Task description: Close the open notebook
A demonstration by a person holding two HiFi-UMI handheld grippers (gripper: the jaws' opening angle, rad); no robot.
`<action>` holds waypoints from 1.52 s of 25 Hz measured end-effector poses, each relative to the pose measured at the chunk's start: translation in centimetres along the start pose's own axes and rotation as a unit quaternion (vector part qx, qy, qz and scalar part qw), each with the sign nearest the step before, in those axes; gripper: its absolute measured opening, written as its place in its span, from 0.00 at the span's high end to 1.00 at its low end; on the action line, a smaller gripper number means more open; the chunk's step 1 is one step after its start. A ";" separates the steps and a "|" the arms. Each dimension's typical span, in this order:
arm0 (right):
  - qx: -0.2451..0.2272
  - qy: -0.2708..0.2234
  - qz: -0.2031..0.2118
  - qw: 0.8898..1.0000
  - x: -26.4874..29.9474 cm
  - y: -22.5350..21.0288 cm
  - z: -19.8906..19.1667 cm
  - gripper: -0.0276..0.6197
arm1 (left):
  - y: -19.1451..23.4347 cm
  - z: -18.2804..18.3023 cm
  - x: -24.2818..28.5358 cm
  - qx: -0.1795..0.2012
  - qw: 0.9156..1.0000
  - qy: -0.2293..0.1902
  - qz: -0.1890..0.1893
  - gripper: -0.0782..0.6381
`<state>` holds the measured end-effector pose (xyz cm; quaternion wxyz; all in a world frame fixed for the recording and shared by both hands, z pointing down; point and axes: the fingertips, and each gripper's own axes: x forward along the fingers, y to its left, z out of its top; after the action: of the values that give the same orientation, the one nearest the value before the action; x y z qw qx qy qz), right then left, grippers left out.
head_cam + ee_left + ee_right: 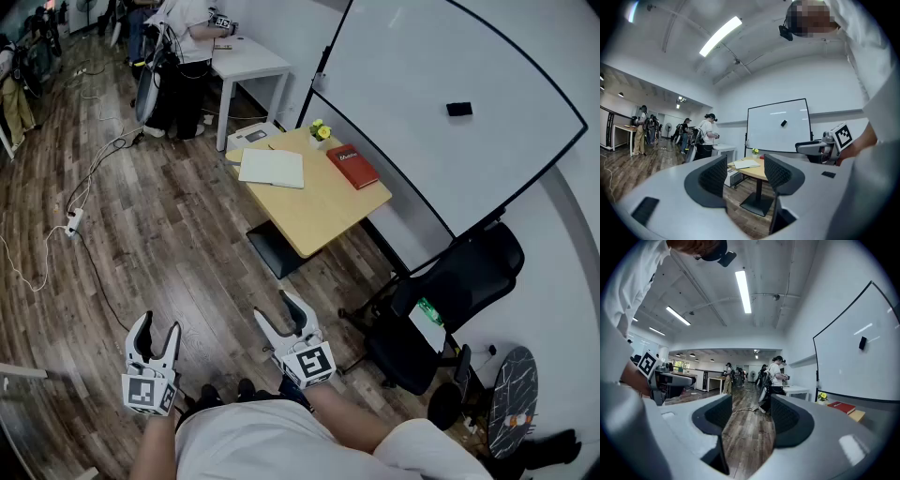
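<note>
Head view:
- The left gripper (157,328) and right gripper (281,314) are held low over the wood floor (178,234), well apart from the wooden table (323,211). Both are seen with jaws spread and nothing in them.
- The open notebook (272,168) is laid flat on the table's far half. A red book (353,166) and a small pot of yellow flowers (320,132) are placed beside it, near the whiteboard (422,66).
- A black office chair (450,300) is stationed at the right.

Left gripper view:
- The jaws are set wide apart and nothing is gripped.
- The table and the notebook are framed between the jaws, far off.

Right gripper view:
- The jaws are parted fully and nothing is gripped.
- Only floor is seen between them.
- The red book is glimpsed at the right.
</note>
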<state>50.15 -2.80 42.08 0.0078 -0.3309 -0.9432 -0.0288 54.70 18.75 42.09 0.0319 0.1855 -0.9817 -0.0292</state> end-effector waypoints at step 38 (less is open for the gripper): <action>0.046 -0.002 0.016 0.999 -4.8 -4.3 -2.6 0.57 | -2.3 -0.7 0.0 -0.017 1.000 0.003 0.013 0.57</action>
<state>51.14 -9.31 44.27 0.0221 -0.3454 -0.9381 0.0157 55.60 16.57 42.67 0.0383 0.1723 -0.9833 -0.0448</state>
